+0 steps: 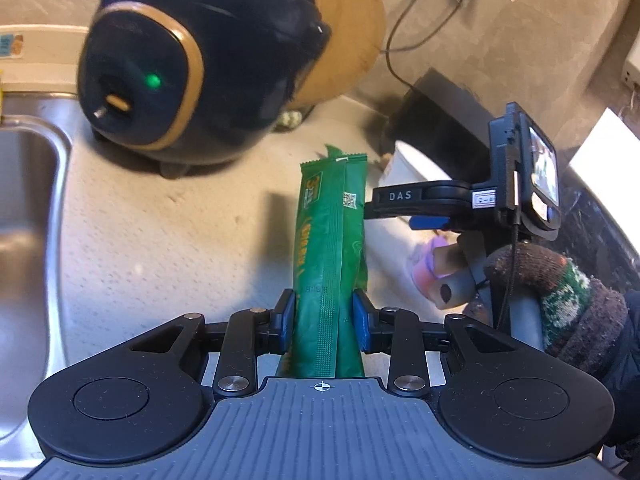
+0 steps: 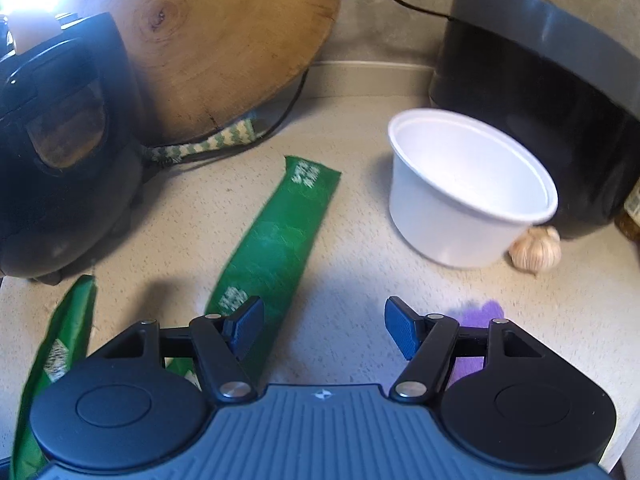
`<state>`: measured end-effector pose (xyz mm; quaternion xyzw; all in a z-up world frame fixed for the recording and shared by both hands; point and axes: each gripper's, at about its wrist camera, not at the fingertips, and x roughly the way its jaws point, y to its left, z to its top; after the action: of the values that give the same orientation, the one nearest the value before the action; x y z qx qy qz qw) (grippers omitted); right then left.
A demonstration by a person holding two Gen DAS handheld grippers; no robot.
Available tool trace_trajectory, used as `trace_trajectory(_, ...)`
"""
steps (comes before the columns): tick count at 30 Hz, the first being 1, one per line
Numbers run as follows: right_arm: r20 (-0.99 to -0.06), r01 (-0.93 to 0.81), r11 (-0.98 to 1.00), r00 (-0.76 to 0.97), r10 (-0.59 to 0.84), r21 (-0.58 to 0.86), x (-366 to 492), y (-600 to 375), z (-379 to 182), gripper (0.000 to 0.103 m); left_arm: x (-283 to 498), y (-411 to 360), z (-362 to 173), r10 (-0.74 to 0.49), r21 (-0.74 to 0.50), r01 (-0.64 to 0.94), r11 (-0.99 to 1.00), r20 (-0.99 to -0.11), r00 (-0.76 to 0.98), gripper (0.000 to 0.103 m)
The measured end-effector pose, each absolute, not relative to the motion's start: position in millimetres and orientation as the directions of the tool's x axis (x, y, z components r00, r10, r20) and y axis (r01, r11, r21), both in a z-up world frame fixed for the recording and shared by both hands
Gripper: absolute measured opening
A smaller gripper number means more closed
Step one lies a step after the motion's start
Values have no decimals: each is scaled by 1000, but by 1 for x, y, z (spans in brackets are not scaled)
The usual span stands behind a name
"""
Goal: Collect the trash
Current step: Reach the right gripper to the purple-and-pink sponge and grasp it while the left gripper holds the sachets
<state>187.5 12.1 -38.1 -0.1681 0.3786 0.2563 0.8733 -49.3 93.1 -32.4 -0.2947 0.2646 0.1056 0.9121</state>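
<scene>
White plastic cup (image 2: 468,188) stands upright on the surface (image 2: 352,280), mouth open; the inside that shows is bare white. It sits just in front of a dark, grey-topped appliance (image 2: 536,80). A garlic bulb (image 2: 536,252) lies at the cup's base on its right, touching or nearly so.

Left claw (image 1: 325,320): blue pads closed on a green wrapper (image 1: 330,240), one pad on each long edge near its lower end. The wrapper points away from the camera over the surface; print and a small code square face up.

Right claw (image 2: 324,328): jaws standing wide apart with only bare surface between them. A second green wrapper (image 2: 276,240) lies flat on the surface, passing under the left pad and running diagonally up and away. Another green wrapper (image 2: 60,344) shows at the left edge of the right wrist view, slanting from the edge towards the kettle; I cannot tell whether it is the held one. A purple scrap (image 2: 476,312) lies on the surface beside the right finger.

From the left wrist view, the right hand (image 1: 560,292) wears a knitted glove.

Surface is pale, speckled stone. A steel sink (image 1: 28,220) is let into it at the left. A dark kettle with gold trim (image 1: 192,64) shows a green light; a round wooden board (image 2: 224,40) leans on the wall behind. A black cable (image 1: 404,32) runs up the wall.
</scene>
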Motion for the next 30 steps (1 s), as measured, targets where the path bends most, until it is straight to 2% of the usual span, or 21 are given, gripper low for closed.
trace_trajectory(5,-734,-634,764,573,364,-117,174,24,-27,68,-56,93,-30,42,-507,-346,789,-517,855,34)
trace_trajectory(8,-717,-622,781,565,408,-45,166,2,-24,68,-44,88,-27,-1,-515,-316,797,-523,852,34)
trace_trajectory(15,-658,-531,843,606,447,83,161,-70,-25,68,-4,69,-23,-52,-437,-285,853,-615,787,34)
trace_trajectory(19,-668,-510,855,603,435,97,163,-99,-37,69,12,57,-24,-57,-391,-279,877,-661,748,34)
trace_trajectory(25,-652,-491,855,595,470,169,171,-119,-31,69,16,52,-14,-21,-345,-272,898,-653,757,34)
trace_trajectory(30,-623,-550,810,566,541,204,181,-93,-19,71,4,65,-9,67,-337,-349,875,-629,774,34)
